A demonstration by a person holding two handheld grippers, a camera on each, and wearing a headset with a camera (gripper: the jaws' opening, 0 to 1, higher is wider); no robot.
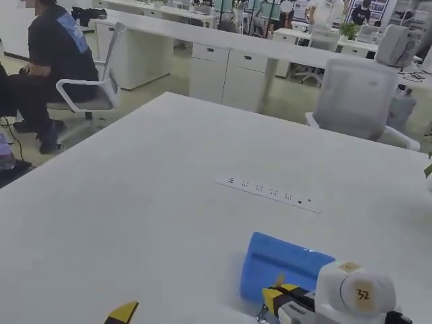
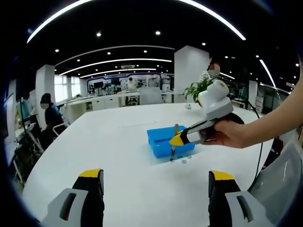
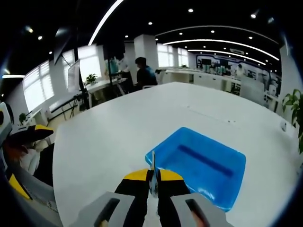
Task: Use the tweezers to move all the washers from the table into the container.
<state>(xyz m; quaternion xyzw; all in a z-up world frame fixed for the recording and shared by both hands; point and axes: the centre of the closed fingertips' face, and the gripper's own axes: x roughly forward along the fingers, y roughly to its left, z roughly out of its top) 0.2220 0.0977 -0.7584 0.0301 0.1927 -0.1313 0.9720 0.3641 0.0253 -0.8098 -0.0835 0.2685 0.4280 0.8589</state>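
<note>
Your right tool [image 3: 152, 178] is clamped shut on the tweezers [image 3: 153, 168], whose tips point down at the desk [image 2: 118, 156] just beside the near edge of the blue container [image 3: 201, 163]. A couple of small washers [image 2: 183, 161] lie on the desk close to those tips. Your left tool [image 2: 156, 178] hangs with its jaws wide apart, holding nothing, well away from them.

White table [image 1: 135, 223] looked smooth, matt. Blue plastic container [image 3: 199, 163] showed slight gloss. Metal tweezers [image 3: 153, 176] had dull sheen.
</note>
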